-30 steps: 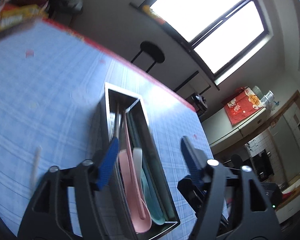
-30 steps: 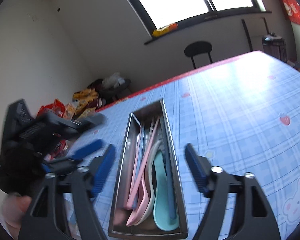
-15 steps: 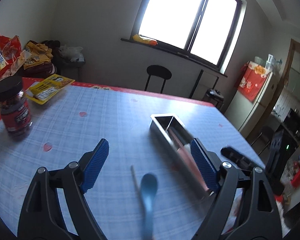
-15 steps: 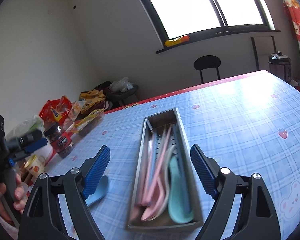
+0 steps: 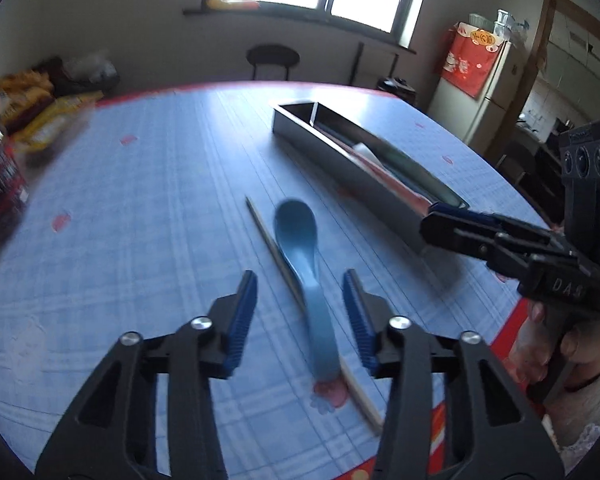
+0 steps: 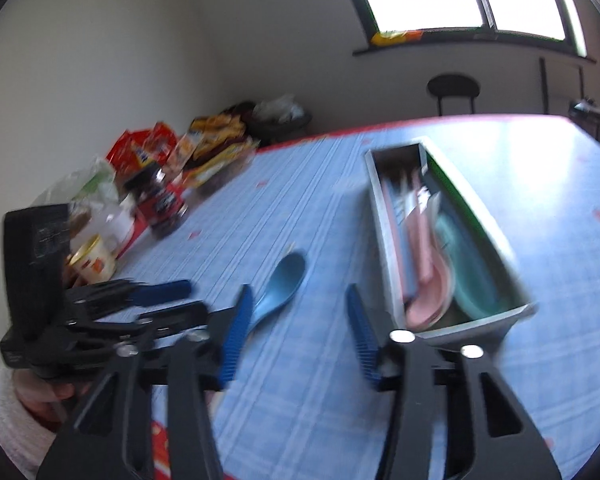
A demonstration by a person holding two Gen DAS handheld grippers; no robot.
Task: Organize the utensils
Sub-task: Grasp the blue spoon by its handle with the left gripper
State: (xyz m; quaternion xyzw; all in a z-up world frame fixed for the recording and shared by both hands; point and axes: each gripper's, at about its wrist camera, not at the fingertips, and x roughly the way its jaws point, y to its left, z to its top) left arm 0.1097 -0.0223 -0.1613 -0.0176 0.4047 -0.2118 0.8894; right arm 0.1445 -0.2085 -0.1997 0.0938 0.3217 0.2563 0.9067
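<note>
A blue spoon (image 5: 302,256) lies on the blue checked tablecloth, with a wooden chopstick (image 5: 276,256) beside it on its left. My left gripper (image 5: 300,304) is open, its fingers on either side of the spoon's handle, not touching it. A metal utensil tray (image 5: 340,156) with pink and teal spoons stands to the right. In the right wrist view the spoon (image 6: 280,288) lies left of the tray (image 6: 384,216). My right gripper (image 6: 296,324) is open and empty in front of the tray's near end. The right gripper also shows in the left wrist view (image 5: 452,222).
A dark jar (image 6: 160,204), a small cup (image 6: 94,266) and snack packets (image 6: 216,140) stand along the table's left side. The table's red edge (image 5: 440,420) is close below the grippers. A chair (image 5: 274,60) stands beyond the far edge.
My left gripper has swung away from the tray and come down over the blue spoon, its fingers now narrower around the handle. My right gripper has shifted left and back from the tray.
</note>
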